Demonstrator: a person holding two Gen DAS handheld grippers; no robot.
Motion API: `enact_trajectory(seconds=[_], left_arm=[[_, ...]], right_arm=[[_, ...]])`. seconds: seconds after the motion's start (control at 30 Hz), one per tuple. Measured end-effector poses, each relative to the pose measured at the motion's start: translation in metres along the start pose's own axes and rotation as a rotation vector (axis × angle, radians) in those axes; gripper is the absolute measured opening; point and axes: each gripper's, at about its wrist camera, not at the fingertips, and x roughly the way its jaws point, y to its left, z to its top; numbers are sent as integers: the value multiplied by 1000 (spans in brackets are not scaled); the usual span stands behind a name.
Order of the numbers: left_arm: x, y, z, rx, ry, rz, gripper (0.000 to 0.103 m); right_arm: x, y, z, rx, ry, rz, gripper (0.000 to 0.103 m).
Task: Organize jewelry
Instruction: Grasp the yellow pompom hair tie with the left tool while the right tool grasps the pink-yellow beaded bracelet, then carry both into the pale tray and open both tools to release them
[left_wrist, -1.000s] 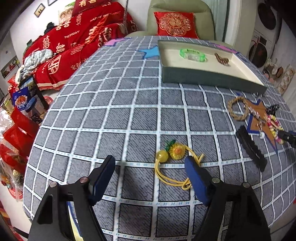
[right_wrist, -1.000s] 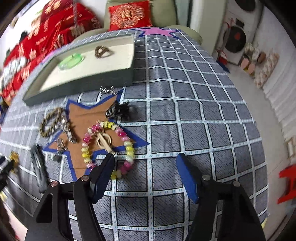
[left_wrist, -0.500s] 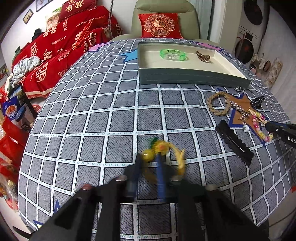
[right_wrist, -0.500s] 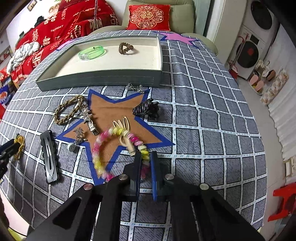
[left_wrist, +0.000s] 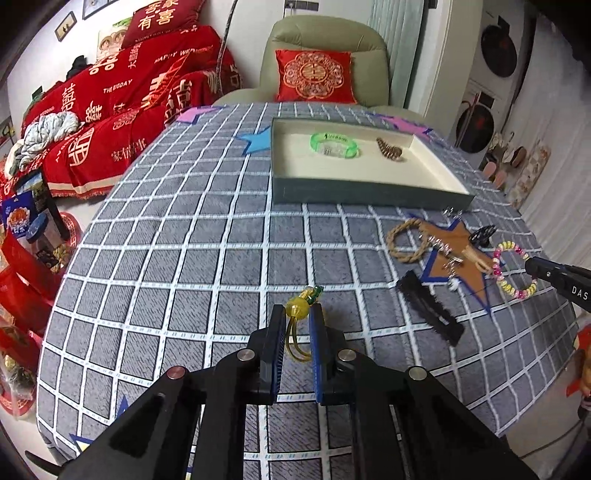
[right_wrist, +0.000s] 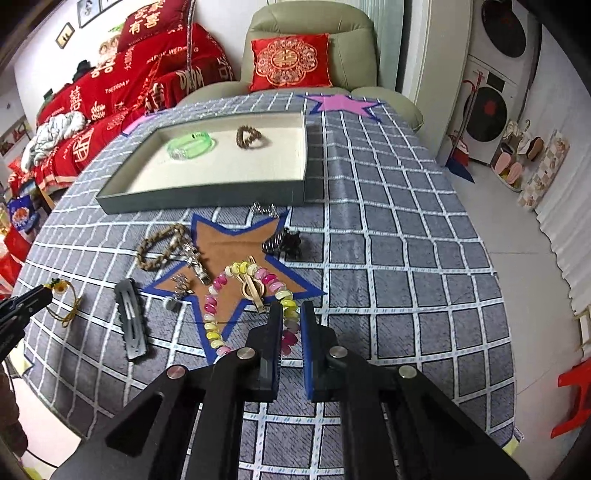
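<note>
My left gripper (left_wrist: 297, 314) is shut on a yellow cord bracelet with a yellow bead and green charm (left_wrist: 300, 308), held just above the checked tablecloth. My right gripper (right_wrist: 291, 314) is shut on a pink-and-yellow bead bracelet (right_wrist: 218, 291) that hangs over the brown star patch (right_wrist: 229, 247). The grey tray (left_wrist: 369, 194) at the back holds a green bangle (left_wrist: 334, 144) and a brown coiled band (left_wrist: 388, 149). On the cloth lie a rope bracelet (right_wrist: 159, 245), a black hair clip (right_wrist: 130, 319), a black claw clip (right_wrist: 286, 243) and small silver pieces (right_wrist: 194, 260).
The round table's edge (right_wrist: 506, 332) drops off to the right and front. A green armchair with a red cushion (right_wrist: 291, 62) stands behind the table. A red-covered sofa (left_wrist: 122, 107) is at the left. A red stool (right_wrist: 574, 395) is on the floor at the right.
Both grippers went from open to shut, the left on the yellow cord bracelet and the right on the bead bracelet. Both have lifted a little, and the views have risen.
</note>
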Motion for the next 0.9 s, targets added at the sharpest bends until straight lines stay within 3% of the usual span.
enact_trajectory(seconds=[0.47,0.9], left_arm=[[-34,-6,46,-16,-100,-76,20],[-5,-16,125,12,-119,-96,20]], right_arm=[[-31,4,33,25,-84,81,10],[-6,14,114,9,-113,122,10]])
